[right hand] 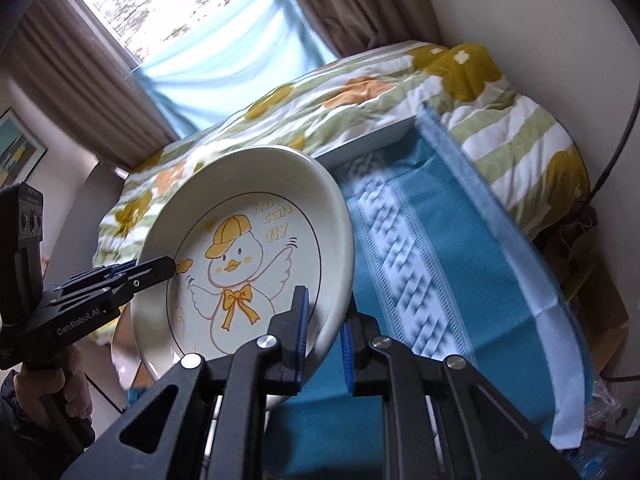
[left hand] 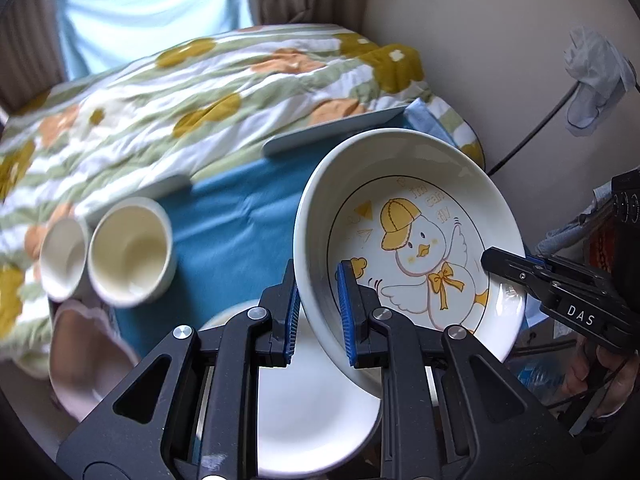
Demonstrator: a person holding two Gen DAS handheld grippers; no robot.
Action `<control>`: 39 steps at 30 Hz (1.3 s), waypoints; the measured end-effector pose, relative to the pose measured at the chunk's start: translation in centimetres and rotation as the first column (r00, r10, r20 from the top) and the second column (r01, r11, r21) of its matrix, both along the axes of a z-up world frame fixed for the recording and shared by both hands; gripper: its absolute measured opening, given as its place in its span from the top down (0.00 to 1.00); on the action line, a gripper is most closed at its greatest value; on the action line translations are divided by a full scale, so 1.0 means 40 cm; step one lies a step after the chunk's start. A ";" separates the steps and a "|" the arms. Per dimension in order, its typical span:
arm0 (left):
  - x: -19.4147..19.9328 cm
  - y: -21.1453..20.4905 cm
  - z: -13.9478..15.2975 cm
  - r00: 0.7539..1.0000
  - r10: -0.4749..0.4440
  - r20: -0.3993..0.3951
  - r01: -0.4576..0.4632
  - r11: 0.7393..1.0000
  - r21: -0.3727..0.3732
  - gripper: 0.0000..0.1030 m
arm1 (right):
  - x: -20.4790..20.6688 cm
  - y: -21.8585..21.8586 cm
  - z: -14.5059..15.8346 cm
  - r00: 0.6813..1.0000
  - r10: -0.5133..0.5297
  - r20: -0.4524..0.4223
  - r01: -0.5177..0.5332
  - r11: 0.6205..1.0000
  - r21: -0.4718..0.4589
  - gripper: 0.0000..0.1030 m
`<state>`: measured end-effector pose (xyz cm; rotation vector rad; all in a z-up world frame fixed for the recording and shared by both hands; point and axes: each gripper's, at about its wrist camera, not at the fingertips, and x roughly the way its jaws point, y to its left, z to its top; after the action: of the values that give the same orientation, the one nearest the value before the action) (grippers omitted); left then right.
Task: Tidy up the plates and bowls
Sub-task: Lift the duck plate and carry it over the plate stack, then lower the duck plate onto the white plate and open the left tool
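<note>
We hold the duck plate (left hand: 420, 240) tilted above the table (left hand: 240, 216), its rim between the fingers (left hand: 346, 312) of our left gripper (left hand: 318, 316) on one side and our right gripper (right hand: 324, 344) on the other. Below it lies a plain plate (left hand: 316, 412). To the left two cups (left hand: 130, 250) stand side by side. Behind the table lies the bed (left hand: 180, 92).

Flowered quilt (left hand: 168, 92), blue cloth (right hand: 420, 208), curtained window (right hand: 188, 12).

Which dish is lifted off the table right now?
The white deep plate with the yellow-capped duck print, tilted and gripped at opposite rims by the left gripper and right gripper. The plain white plate and two cream cups aren't held.
</note>
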<state>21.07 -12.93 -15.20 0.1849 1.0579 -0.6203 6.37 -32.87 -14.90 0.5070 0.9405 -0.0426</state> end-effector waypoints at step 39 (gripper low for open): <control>-0.177 0.234 -0.303 0.923 0.368 -0.111 -0.357 0.928 0.111 0.82 | 0.059 0.237 -0.208 0.925 0.362 -0.114 -0.372 0.926 -0.073 0.87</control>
<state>14.00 -3.57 -27.33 0.0216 1.2103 -0.2514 8.71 -23.37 -23.20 0.2367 1.1131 0.2297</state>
